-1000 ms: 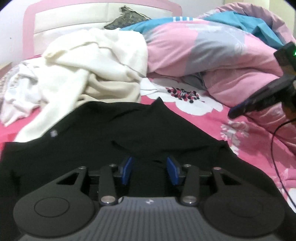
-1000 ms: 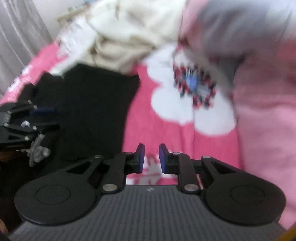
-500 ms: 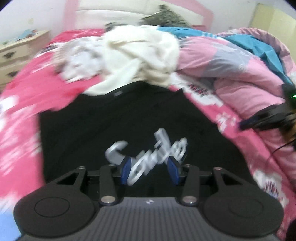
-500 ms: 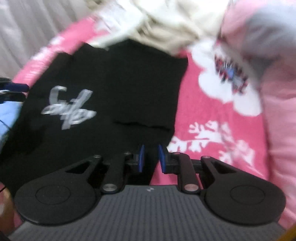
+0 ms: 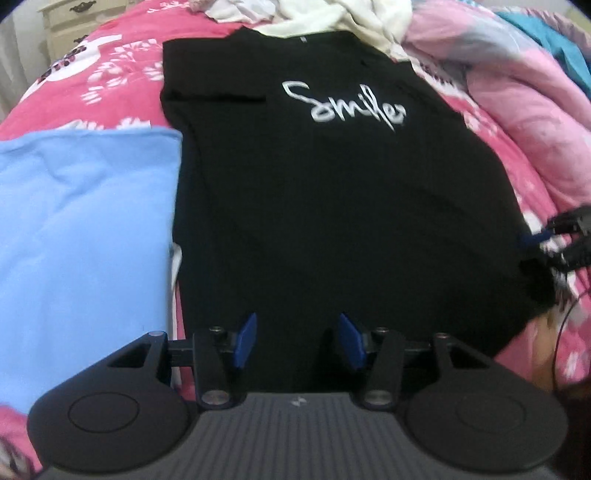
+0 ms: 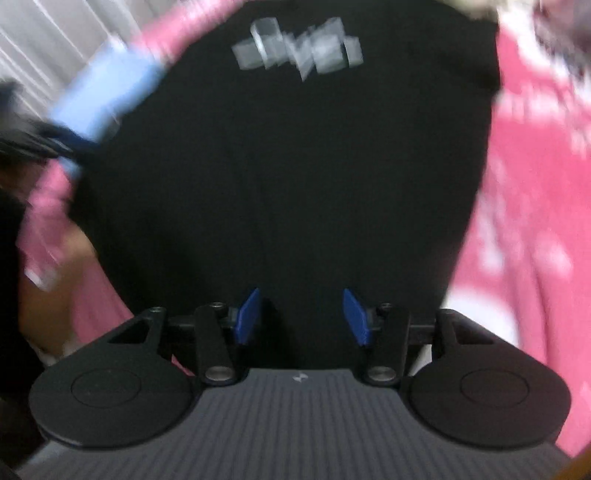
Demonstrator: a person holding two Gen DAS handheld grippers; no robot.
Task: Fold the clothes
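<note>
Lettering in pale script on the black T-shirt (image 5: 332,206) reads "Smile" with a flourish at the end; in the right wrist view the same print is smeared by blur and cannot be read. The shirt lies spread flat on the bed (image 5: 122,74), front up, collar at the far end against a heap of cream clothing (image 5: 354,18), hem nearest the left claw (image 5: 298,341). Its left sleeve looks folded in over the chest. Just left of the shirt lies a light blue garment (image 5: 81,229), its edge touching or slightly under the black cloth. To the right a rumpled pink quilt (image 5: 524,110) rises beside the shirt, and the right claw (image 5: 543,240) shows at that edge. A pale dresser (image 5: 81,22) stands at the far left. The left claw has just been opening; its blue pads stand apart over the hem with nothing pinched. The right claw has likewise just been opening, its pads parted above black fabric, gripping nothing. Bare flowered sheet shows beyond the blue garment.
</note>
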